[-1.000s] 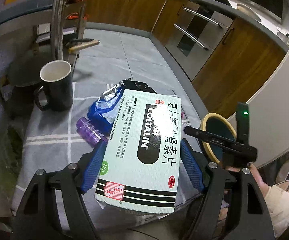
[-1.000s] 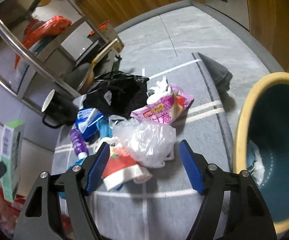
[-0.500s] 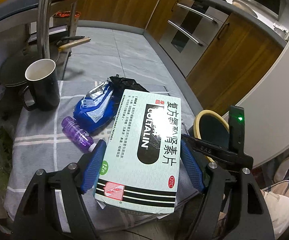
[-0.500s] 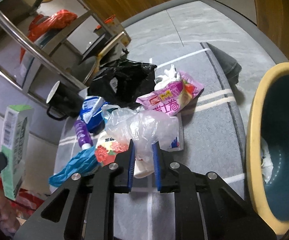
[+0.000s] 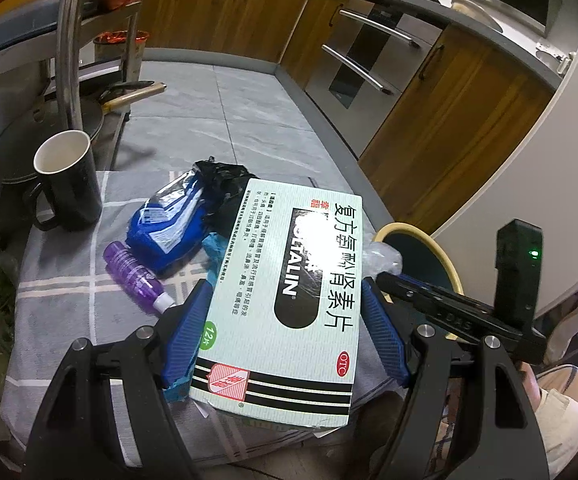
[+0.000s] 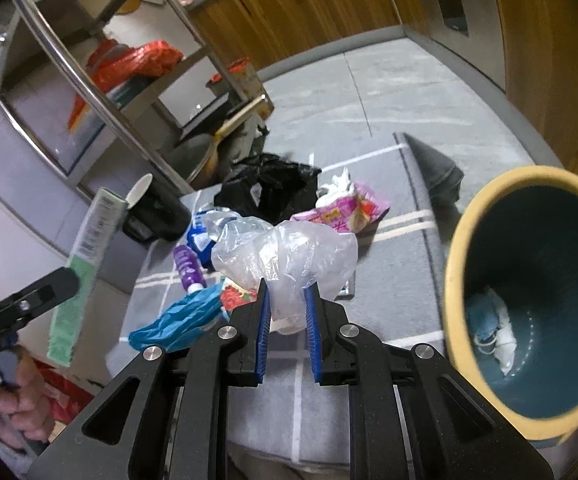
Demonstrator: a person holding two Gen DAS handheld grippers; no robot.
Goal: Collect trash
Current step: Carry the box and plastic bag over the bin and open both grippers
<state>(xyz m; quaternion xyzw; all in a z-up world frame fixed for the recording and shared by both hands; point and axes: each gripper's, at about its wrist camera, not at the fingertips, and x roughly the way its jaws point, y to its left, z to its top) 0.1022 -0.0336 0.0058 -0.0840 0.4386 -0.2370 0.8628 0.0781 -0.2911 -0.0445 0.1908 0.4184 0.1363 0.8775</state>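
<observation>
Mug (image 5: 67, 178): black, white inside, upright on the grey checked cloth (image 5: 61, 280) at your far left.
Bottle (image 5: 135, 276): purple, on its side just right of the mug, white cap towards you.
Blue packet (image 5: 169, 220): touching the bottle, with the black bag (image 6: 269, 190) behind it.
Left gripper (image 5: 285, 320): your tongs stand wide and clamp the pale green box (image 5: 285, 292) by its long edges; the box is flat, printed face up, above the trash pile.
Blue wrapper (image 6: 181, 320): crumpled on the cloth, just left of your right tongs.
Right gripper (image 6: 287, 302): narrow, pads pinching the clear bag (image 6: 285, 256); the jaws have just been closing on it. The bag bulges above the pads.
Pink packet (image 6: 345, 210): beyond the clear bag, white tissue at its far end.
Bin (image 6: 457, 264): yellow rim, teal inside, at your right beside the cloth; a crumpled blue and white scrap lies at its bottom.
</observation>
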